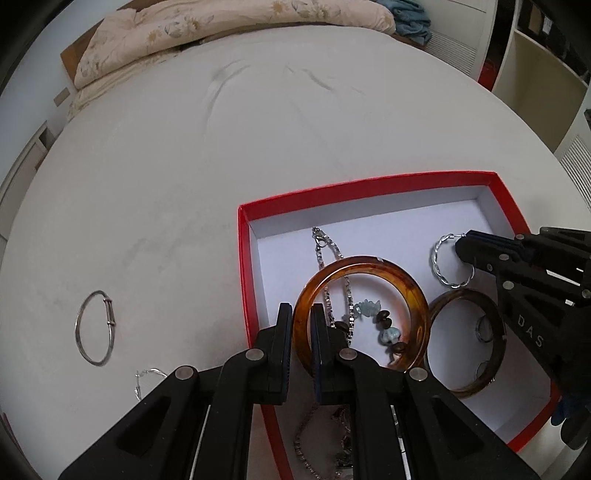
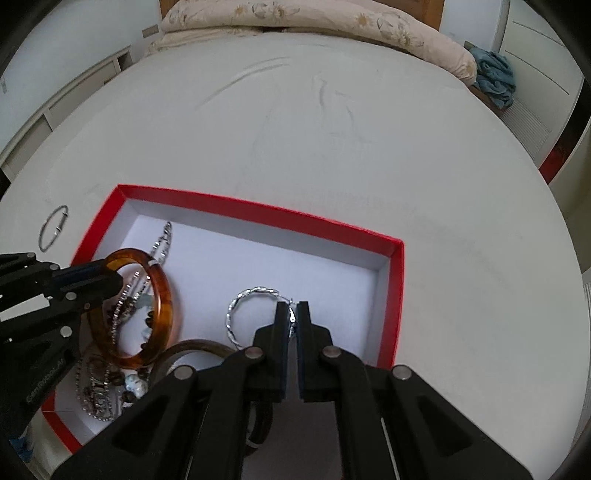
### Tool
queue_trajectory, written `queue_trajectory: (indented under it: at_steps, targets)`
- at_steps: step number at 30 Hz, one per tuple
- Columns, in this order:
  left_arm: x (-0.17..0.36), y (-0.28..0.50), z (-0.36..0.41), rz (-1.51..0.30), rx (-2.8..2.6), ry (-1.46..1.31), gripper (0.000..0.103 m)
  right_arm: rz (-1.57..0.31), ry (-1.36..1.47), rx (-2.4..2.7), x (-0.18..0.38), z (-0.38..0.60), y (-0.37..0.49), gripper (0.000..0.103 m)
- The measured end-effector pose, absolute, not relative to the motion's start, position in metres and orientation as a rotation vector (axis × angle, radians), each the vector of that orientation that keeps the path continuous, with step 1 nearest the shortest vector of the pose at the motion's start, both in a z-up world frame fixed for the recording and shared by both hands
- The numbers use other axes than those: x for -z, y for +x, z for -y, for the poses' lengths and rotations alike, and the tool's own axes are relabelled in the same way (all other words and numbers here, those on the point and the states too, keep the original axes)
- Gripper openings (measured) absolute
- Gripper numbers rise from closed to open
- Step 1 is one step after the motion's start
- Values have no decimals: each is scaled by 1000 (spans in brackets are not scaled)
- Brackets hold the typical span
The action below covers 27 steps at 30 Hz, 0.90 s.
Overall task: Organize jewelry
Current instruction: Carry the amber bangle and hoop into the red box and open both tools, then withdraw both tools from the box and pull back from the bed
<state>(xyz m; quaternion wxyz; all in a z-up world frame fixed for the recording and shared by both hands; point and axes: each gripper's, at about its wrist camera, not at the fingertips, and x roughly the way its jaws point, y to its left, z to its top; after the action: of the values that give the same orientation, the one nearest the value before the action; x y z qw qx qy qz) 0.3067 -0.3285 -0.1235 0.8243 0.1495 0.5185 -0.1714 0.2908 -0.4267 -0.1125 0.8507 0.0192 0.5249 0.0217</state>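
Observation:
A red box point(image 1: 369, 188) with a white inside lies on the bed; it also shows in the right wrist view point(image 2: 258, 206). My left gripper point(image 1: 300, 314) is shut on an amber bangle point(image 1: 413, 295), held over the box's left part; the bangle also shows in the right wrist view point(image 2: 164, 291). My right gripper point(image 2: 293, 310) is shut on a twisted silver hoop point(image 2: 236, 306) inside the box; the hoop also shows in the left wrist view point(image 1: 437, 266). A dark brown bangle point(image 1: 495, 317), silver chains point(image 1: 325, 251) and a bead bracelet point(image 1: 373, 310) lie in the box.
A thin silver bangle point(image 1: 94, 328) lies on the white sheet left of the box. Another silver hoop point(image 1: 147, 376) lies near my left gripper. A floral quilt point(image 1: 221, 26) and blue cloth point(image 1: 410, 18) sit at the bed's far end. Shelves point(image 1: 546, 74) stand to the right.

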Motion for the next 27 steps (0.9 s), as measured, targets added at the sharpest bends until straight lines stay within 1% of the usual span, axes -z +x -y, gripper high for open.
queue_trajectory:
  at_steps: [6, 12, 15, 16, 17, 18, 20, 21, 22, 24, 27]
  targets:
    - [122, 303, 332, -1108, 363, 319, 11, -1112, 33, -30, 111, 423, 294, 5]
    - [117, 304, 321, -1117, 387, 284, 15, -1093, 31, -16, 102, 426, 289, 5]
    - [110, 300, 313, -1106, 397, 277, 23, -1073, 39, -8, 92, 428, 282, 5]
    - [105, 297, 312, -1097, 394, 278, 30, -1063, 44, -6, 87, 429, 278, 6]
    - [100, 293, 309, -1087, 391, 274, 33, -1053, 51, -4, 82, 430, 273, 6]
    - [98, 294, 308, -1084, 390, 270, 33, -1045, 57, -1, 77, 430, 268, 7]
    - [89, 286, 302, -1077, 389, 256, 34, -1025, 72, 10, 66, 431, 255, 14]
    - [85, 281, 299, -1074, 388, 251, 35, -1014, 83, 16, 60, 432, 246, 23]
    - [80, 276, 296, -1069, 388, 249, 37, -1008, 89, 21, 55, 431, 239, 29]
    - [72, 260, 287, -1056, 387, 247, 40, -998, 100, 33, 47, 431, 226, 29]
    - [58, 239, 269, -1037, 384, 242, 41, -985, 145, 43, 30, 431, 200, 29]
